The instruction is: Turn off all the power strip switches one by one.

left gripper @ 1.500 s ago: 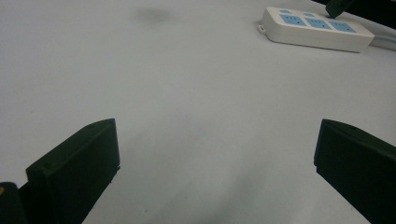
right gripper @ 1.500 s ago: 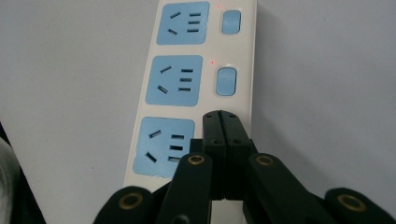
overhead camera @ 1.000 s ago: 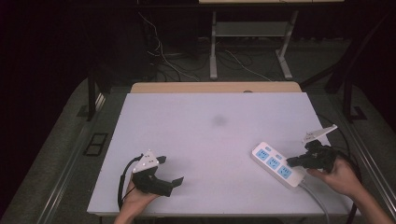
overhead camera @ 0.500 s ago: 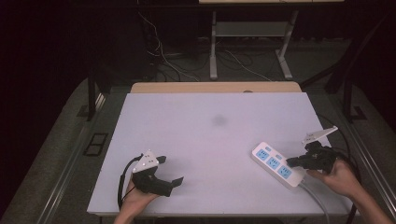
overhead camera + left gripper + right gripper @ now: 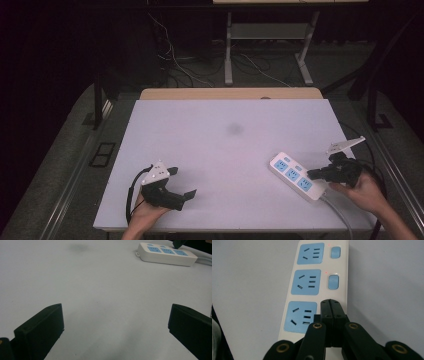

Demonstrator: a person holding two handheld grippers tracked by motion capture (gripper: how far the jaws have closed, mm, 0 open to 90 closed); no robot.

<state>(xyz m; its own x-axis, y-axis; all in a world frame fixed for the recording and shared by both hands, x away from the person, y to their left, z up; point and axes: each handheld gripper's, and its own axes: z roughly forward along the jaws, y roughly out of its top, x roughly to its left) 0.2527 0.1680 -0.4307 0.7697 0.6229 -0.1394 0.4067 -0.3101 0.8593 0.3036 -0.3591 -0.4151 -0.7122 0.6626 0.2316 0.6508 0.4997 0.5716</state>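
A white power strip (image 5: 295, 176) with three blue sockets lies near the table's right front corner. In the right gripper view the power strip (image 5: 322, 277) runs away from me, with two blue rocker switches (image 5: 333, 281) and small red lights beside the farther sockets. My right gripper (image 5: 330, 301) is shut, and its joined tips sit over the strip beside the nearest socket, hiding what lies under them. From above, the right gripper (image 5: 311, 175) points left onto the strip. My left gripper (image 5: 182, 182) rests open at the front left, nothing between its jaws; the left gripper (image 5: 115, 322) faces the distant power strip (image 5: 166, 253).
The white table (image 5: 225, 130) has a faint grey smudge (image 5: 234, 129) near its middle. A grey cable (image 5: 336, 209) leaves the strip toward the front right edge. Behind the table stand metal legs and loose wires on a dark floor.
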